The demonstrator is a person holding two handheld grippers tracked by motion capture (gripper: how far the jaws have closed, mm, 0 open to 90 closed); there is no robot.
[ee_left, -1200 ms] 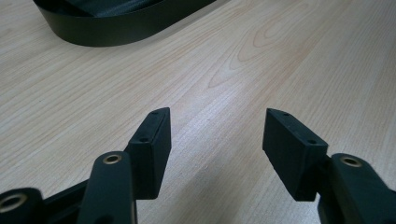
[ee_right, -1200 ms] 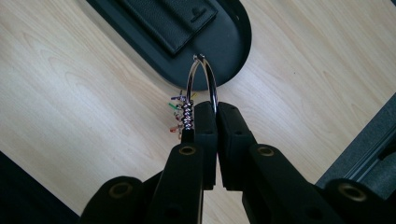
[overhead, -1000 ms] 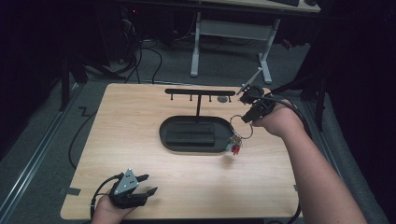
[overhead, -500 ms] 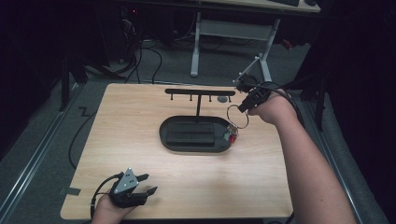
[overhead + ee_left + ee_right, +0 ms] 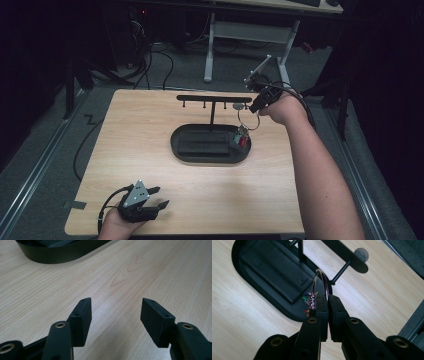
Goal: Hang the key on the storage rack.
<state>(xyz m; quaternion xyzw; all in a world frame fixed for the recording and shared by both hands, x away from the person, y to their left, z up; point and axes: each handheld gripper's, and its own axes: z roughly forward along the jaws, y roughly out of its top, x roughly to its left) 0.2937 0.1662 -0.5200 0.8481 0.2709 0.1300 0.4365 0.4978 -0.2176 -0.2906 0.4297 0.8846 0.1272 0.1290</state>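
right claw (image 5: 327, 302) clamped on key ring (image 5: 321, 282), small coloured tags dangling, raised beside right end of black hook stand (image 5: 214, 99) over oval tray (image 5: 210, 155). left claw (image 5: 115, 312) wide apart, holding nothing, near-left tabletop (image 5: 150, 130).

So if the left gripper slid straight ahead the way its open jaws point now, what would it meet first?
Probably nothing at once. The left gripper faces bare light wooden tabletop; the black oval tray lies farther ahead and off to one side, so it might brush that rim later. Depth is hard to judge.
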